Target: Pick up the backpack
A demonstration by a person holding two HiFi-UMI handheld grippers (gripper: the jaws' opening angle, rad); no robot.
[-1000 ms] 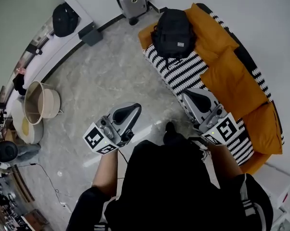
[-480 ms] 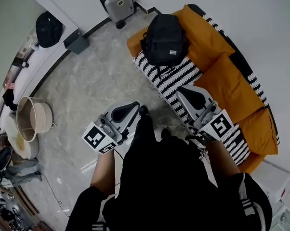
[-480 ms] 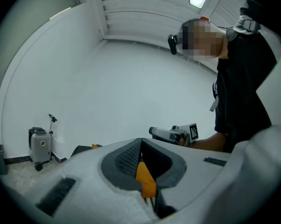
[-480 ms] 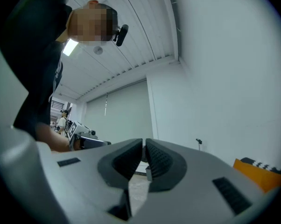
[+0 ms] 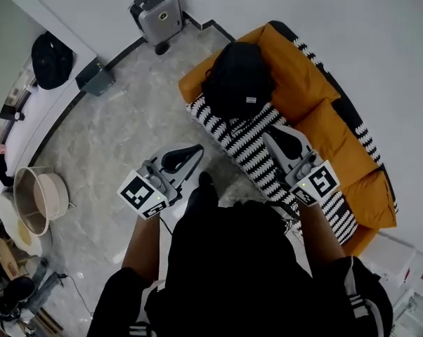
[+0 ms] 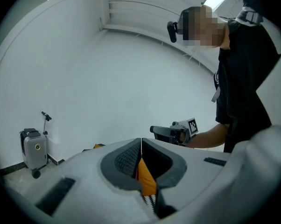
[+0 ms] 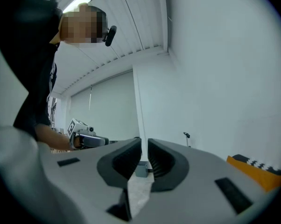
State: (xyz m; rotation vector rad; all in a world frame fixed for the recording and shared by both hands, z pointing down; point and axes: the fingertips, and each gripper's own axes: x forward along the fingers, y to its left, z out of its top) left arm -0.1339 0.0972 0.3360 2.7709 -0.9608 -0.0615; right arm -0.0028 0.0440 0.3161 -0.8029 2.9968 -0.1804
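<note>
In the head view a black backpack (image 5: 236, 83) sits upright at the far end of an orange sofa (image 5: 317, 111), on a black-and-white striped blanket (image 5: 250, 142). My left gripper (image 5: 196, 149) is held over the floor just left of the sofa's edge, short of the backpack, jaws shut and empty. Over the striped blanket my right gripper (image 5: 275, 135) is also short of the backpack, shut and empty. In the left gripper view the shut left gripper (image 6: 141, 143) lines up with a strip of orange sofa. The right gripper (image 7: 144, 146) points along the white wall.
A grey wheeled suitcase (image 5: 159, 16) stands by the far wall, with a grey box (image 5: 95, 79) to its left. A second black bag (image 5: 51, 60) lies on a white bench. Round baskets (image 5: 39, 199) stand at the left. My legs fill the lower middle of the head view.
Both grippers and I have moved forward towards the sofa, so the backpack is nearer. The jaws of both stayed shut and empty.
</note>
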